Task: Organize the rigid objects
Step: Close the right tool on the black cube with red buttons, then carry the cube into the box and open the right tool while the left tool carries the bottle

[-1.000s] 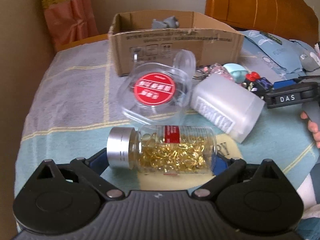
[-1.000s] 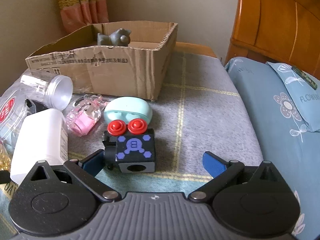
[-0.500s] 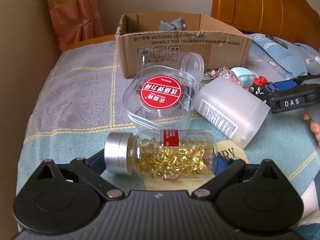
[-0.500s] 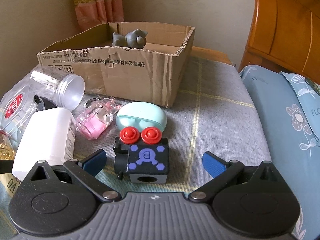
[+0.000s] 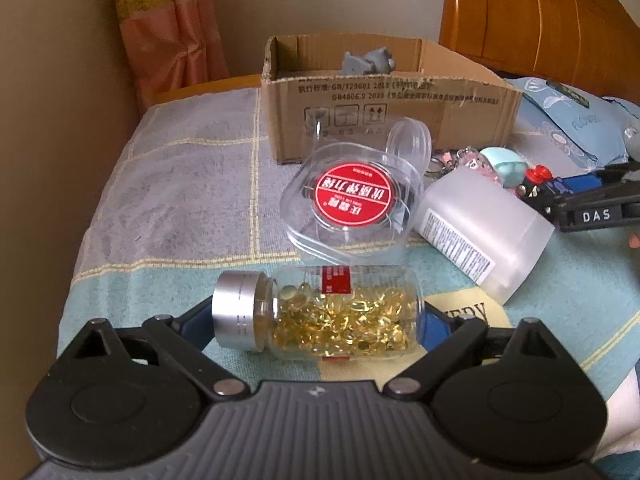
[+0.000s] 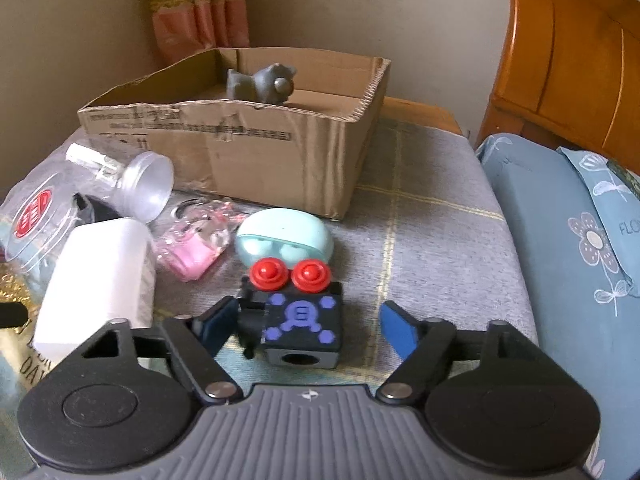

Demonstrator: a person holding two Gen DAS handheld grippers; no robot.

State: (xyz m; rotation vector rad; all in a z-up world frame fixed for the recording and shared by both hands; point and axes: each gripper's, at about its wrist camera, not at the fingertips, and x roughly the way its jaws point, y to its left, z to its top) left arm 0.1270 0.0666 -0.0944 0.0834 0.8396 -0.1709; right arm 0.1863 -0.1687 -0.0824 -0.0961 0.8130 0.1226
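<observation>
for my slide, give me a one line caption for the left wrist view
Left claw closed around a capsule bottle lying sideways, with the cardboard box beyond.

"DAS" on right hand-held gripper (image 5: 596,215); "GB4806.9" on cardboard box (image 5: 400,116).

The left gripper (image 5: 316,320) clamps a clear bottle of golden capsules (image 5: 320,314) lying sideways, silver cap (image 5: 236,312) to the left, its blue pads against cap end and base. Beyond it on the checked blanket (image 5: 180,184) sit a clear plastic box with a red round label (image 5: 354,200), a frosted white container (image 5: 484,236) on its side, and an open cardboard box (image 5: 384,108) holding a grey figure (image 5: 368,62). At the right edge the right gripper (image 5: 592,204), marked DAS, lies beside a black toy with red knobs (image 5: 540,184).
</observation>
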